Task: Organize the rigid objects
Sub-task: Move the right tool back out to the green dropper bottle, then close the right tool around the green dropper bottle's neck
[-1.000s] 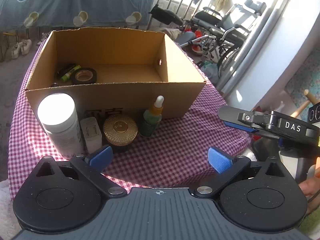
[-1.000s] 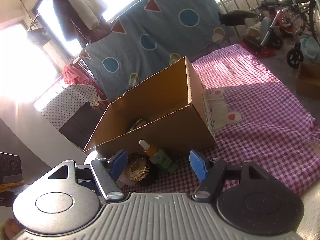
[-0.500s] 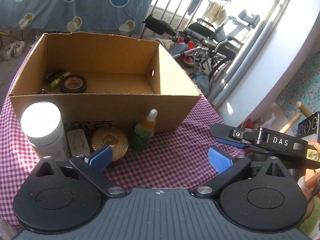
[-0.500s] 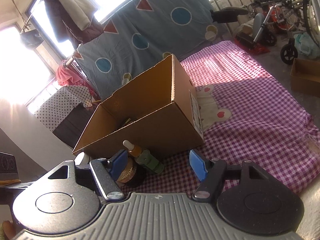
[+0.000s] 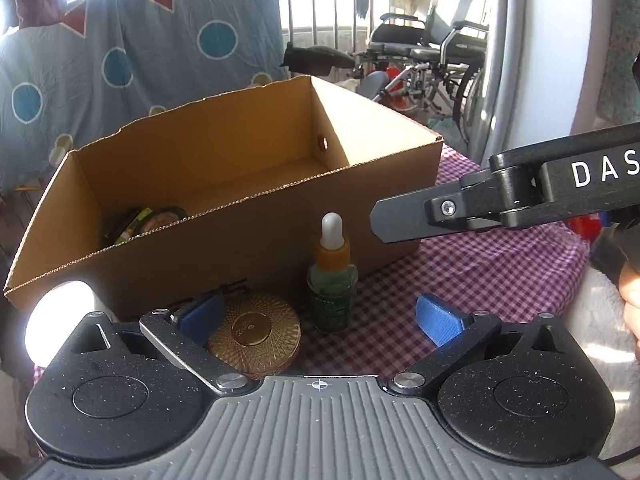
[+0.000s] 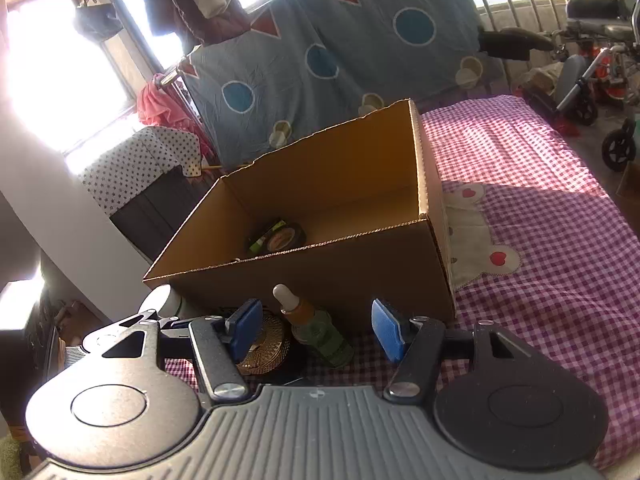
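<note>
Cardboard box landmark: dropper bottle just before it, between closing right gripper jaws, untouched; left gripper jaws open.

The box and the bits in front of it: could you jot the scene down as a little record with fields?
surface: checked cloth
box: cardboard, open top, on the cloth
inside box: tape roll, a small green item beside it
in front of box: dropper bottle upright, gold lid, white bottle
left gripper: open, nothing between the pads
right gripper: open, jaws have just been closing, dropper bottle framed between its pads but not gripped
</note>
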`<state>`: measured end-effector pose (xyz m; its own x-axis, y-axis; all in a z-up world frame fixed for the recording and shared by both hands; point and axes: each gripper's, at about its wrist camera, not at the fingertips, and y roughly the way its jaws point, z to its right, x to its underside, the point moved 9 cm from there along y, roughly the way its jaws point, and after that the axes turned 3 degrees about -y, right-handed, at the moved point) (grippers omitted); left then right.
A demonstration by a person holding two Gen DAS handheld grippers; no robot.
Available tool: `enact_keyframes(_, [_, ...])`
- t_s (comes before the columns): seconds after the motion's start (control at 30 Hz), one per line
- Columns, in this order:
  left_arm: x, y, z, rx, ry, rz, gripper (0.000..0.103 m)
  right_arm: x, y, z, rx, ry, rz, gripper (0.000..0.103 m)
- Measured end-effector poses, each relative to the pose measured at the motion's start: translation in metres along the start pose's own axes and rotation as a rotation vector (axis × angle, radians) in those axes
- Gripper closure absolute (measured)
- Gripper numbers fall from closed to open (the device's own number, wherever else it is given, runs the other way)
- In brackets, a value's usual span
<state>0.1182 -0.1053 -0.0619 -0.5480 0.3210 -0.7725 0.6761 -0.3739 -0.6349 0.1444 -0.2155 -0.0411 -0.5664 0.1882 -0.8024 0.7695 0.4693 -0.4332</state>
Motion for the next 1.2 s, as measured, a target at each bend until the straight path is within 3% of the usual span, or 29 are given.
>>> enact_keyframes(0.17, [-0.006, 0.004, 0.006, -0.020, 0.058, 0.046, 0.012, -0.007, 0.020, -0.015, -0.010, -0.070, -0.014, 0.050])
enact_keyframes(0.27, [-0.008, 0.005, 0.007, -0.015, 0.063, 0.056, 0.029, -0.007, 0.029, -0.021, -0.022, -0.093, -0.032, 0.061])
enact_keyframes(0.43, [-0.010, 0.009, 0.011, 0.005, 0.049, 0.052, 0.042, -0.004, 0.036, -0.021, -0.010, -0.110, -0.051, 0.081])
enact_keyframes(0.63, [-0.010, 0.017, 0.012, 0.016, -0.008, 0.025, 0.071, -0.005, 0.030, -0.015, -0.014, -0.092, -0.047, 0.083])
enact_keyframes(0.87, [-0.012, 0.016, 0.020, 0.093, -0.109, 0.025, 0.072, -0.002, 0.014, -0.004, 0.010, -0.073, -0.055, 0.083])
enact_keyframes(1.0, [-0.012, 0.015, 0.035, 0.132, -0.100, 0.028, 0.072, 0.002, 0.001, 0.004, 0.045, -0.063, -0.051, 0.083])
enact_keyframes(1.2, [-0.008, 0.023, 0.038, 0.122, -0.071, -0.007, 0.068, 0.003, -0.002, 0.010, 0.039, -0.037, -0.037, 0.083])
